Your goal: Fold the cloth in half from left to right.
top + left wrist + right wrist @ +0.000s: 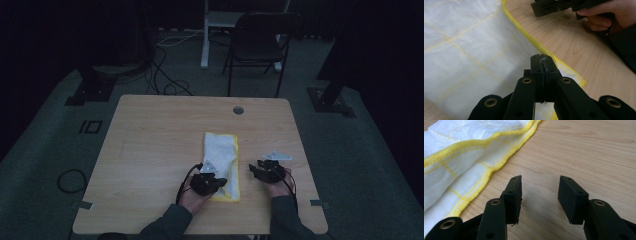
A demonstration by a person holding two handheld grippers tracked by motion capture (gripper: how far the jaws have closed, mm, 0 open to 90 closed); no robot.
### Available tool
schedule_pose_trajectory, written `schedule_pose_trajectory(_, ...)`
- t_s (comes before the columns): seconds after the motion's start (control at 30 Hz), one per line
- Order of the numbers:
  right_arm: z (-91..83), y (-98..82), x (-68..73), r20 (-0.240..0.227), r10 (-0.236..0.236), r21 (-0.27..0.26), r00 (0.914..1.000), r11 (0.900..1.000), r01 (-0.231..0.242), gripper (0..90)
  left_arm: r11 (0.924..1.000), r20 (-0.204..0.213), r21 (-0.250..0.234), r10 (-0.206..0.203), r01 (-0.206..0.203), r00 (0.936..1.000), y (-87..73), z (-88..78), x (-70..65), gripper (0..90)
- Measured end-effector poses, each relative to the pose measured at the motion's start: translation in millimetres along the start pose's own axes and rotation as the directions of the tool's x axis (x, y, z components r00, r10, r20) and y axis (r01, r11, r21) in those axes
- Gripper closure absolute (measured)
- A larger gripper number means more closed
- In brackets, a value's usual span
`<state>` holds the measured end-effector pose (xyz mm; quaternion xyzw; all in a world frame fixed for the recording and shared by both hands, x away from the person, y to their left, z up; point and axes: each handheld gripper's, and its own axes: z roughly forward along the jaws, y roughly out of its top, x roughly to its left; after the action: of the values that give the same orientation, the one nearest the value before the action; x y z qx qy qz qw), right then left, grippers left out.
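I see a folded white cloth (220, 162) with yellow edging lying on the wooden table (150, 150), right of centre toward the near edge. My left hand-held gripper (542, 58) sits over the cloth's near right corner, jaws pressed together with white fibres caught between them; I cannot tell whether it actually pinches the fabric. My right hand-held gripper (539, 186) rests just beside the cloth's right edge on bare wood, jaws spread, nothing between them. Beyond the table stand a black chair (257, 42) and loose floor cables (165, 75).

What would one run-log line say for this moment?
left gripper: shut on towel | right gripper: open, beside towel | table
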<state>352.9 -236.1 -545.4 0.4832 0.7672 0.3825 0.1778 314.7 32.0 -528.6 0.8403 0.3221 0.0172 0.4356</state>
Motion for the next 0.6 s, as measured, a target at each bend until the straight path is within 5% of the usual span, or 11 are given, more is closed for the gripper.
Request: schedule_pose_trajectory(0.6, 0.1, 0.3, 0.0, 0.001, -0.001, 0.000, 1.0000, 1.000, 0.001, 54.2, 0.9991, 0.039, 0.021, 0.034, -0.035, 0.9986, 4.6, 16.6, -11.7, 84.8)
